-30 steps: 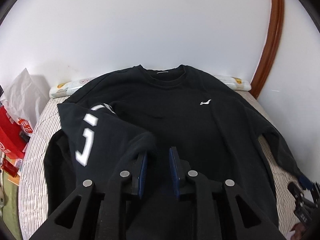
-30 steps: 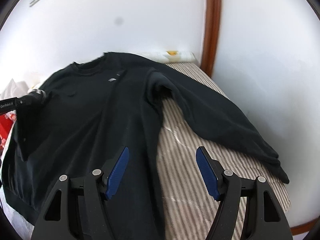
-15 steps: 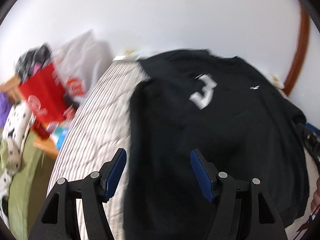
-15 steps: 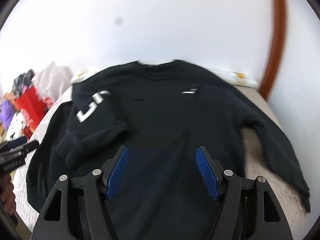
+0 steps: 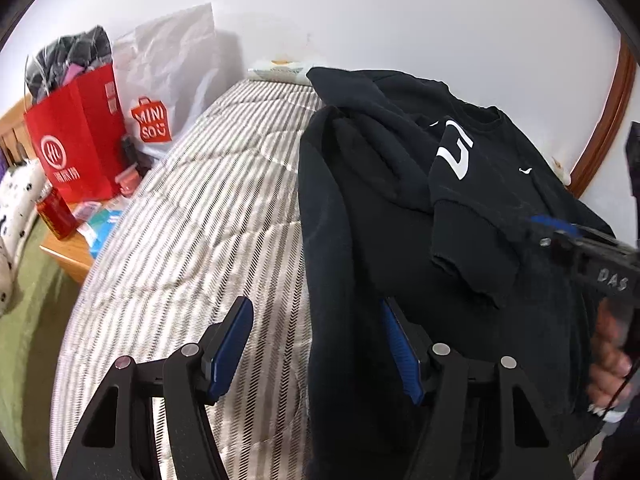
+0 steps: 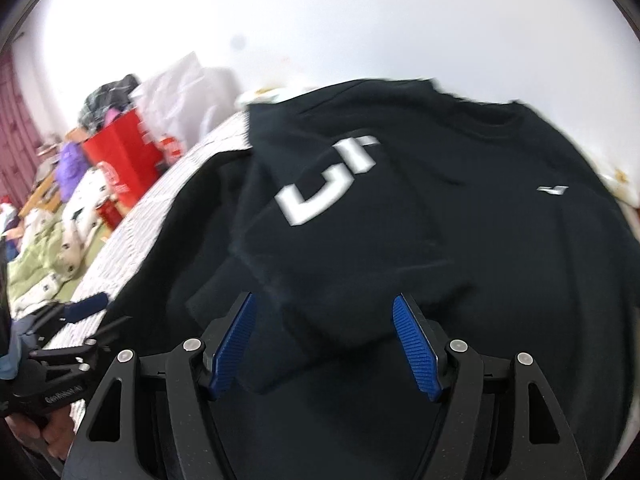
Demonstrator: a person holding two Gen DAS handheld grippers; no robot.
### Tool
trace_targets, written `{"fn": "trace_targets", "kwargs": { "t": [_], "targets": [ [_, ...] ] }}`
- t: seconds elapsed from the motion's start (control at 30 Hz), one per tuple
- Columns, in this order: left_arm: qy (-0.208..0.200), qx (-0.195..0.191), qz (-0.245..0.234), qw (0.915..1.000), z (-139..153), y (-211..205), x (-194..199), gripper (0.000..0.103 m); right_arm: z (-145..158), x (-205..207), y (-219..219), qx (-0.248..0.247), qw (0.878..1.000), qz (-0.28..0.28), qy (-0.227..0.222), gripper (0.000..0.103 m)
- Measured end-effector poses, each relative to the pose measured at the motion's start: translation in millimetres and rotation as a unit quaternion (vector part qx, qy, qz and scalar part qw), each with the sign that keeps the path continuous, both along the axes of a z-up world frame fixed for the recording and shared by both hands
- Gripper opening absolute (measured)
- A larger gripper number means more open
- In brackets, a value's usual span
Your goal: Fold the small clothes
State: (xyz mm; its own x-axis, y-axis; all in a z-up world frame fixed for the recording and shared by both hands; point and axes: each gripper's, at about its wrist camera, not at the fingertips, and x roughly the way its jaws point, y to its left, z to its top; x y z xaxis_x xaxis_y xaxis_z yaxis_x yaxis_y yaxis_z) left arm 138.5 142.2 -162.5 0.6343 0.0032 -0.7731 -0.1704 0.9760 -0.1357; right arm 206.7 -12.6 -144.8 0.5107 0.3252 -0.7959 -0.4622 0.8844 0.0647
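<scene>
Black sweatshirt [image 5: 360, 240] on striped bed [image 5: 208, 216], sleeve folded across. Left tool [image 5: 316, 344] closing, gripping nothing; right tool [image 6: 326, 340] apart, empty.

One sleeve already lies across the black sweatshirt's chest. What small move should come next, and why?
Probably close the left gripper on the sweatshirt side edge between its closing jaws, to fold that side inward. The lettered sleeve rests on the chest; the right gripper is open and holds nothing.
</scene>
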Motion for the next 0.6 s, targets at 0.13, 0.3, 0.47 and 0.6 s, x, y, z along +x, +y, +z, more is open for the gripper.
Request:
{"fn": "trace_targets", "kwargs": {
  "t": [0.13, 0.3, 0.47, 0.6],
  "targets": [
    [0.010, -0.004, -0.001, 0.9999, -11.5, -1.2, 4.1, 0.045, -22.2, 7.1, 22.4, -0.021, 0.999, 0.027, 0.011, 0.027],
    [-0.001, 0.016, 0.001, 0.9999, -14.8, -6.4, -0.2, 0.036, -27.2, 18.6, 22.7, -0.020, 0.999, 0.035, 0.012, 0.005],
    [-0.006, 0.030, 0.000, 0.9995, -16.2, -9.5, -2.2, 0.036, 23.4, 23.6, -28.5, 0.026, 0.998, -0.009, -0.049, 0.004],
    [-0.006, 0.031, 0.003, 0.9995, -15.4, -9.9, -1.7, 0.036, 55.7, 36.6, -101.4, 0.033, 0.990, -0.099, -0.095, 0.004]
  ]
}}
